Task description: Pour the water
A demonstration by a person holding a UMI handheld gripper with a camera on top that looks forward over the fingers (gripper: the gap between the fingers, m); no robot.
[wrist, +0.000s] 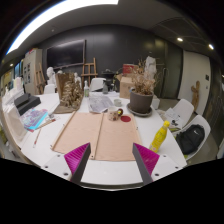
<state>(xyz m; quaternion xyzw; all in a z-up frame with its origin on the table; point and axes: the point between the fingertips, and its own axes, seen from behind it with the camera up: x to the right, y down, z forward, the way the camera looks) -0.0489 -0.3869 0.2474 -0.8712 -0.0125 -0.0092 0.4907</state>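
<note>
My gripper (112,166) hangs above the near edge of a white table (108,172), open, with nothing between its magenta pads (147,160). Beyond the fingers two tan mats (100,134) lie side by side on the table. A yellow bottle (160,135) stands to the right of the mats, ahead of the right finger. A small red object (116,114) and a dark one (126,119) sit at the far end of the mats; I cannot tell what they are.
A potted plant (141,98) stands at the far right of the table, a dried arrangement (72,95) at the far left, and a crumpled white bag (101,103) between them. Papers and boxes (36,118) lie left. A dark bag (192,138) rests on a chair, right.
</note>
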